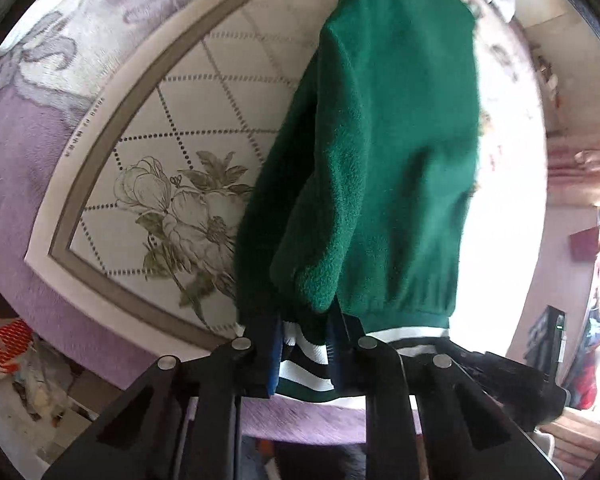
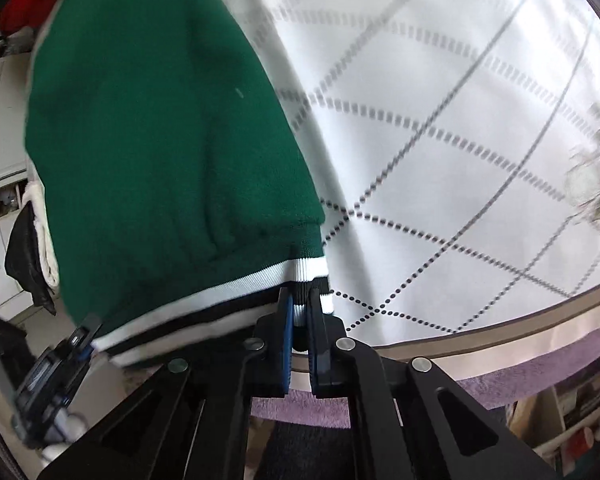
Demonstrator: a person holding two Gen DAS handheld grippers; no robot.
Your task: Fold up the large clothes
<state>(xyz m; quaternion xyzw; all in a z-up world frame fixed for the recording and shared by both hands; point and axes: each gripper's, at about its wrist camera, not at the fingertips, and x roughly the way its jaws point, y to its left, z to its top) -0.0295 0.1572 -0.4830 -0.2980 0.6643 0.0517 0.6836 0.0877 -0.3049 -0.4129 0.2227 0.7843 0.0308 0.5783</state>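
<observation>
A green fleece jacket point(image 1: 380, 152) with a white and black striped rib hem point(image 1: 304, 364) stretches away from me over a white quilted cover point(image 1: 188, 120). My left gripper point(image 1: 306, 340) is shut on a bunched part of the hem, and a sleeve point(image 1: 320, 220) droops beside it. In the right wrist view the same jacket point(image 2: 152, 120) fills the left half. My right gripper point(image 2: 300, 314) is shut on the hem's corner point(image 2: 308, 276). Each view shows the other gripper at the far end of the hem, the right one point(image 1: 512, 380) and the left one point(image 2: 60, 368).
The quilted cover has a flower print point(image 1: 180, 208) and lies on a purple blanket point(image 1: 28, 152) that hangs over the bed's near edge. Clutter point(image 1: 12, 360) lies on the floor at the left. Hanging clothes point(image 1: 596, 280) and pale cabinets point(image 2: 0, 152) stand beyond the bed.
</observation>
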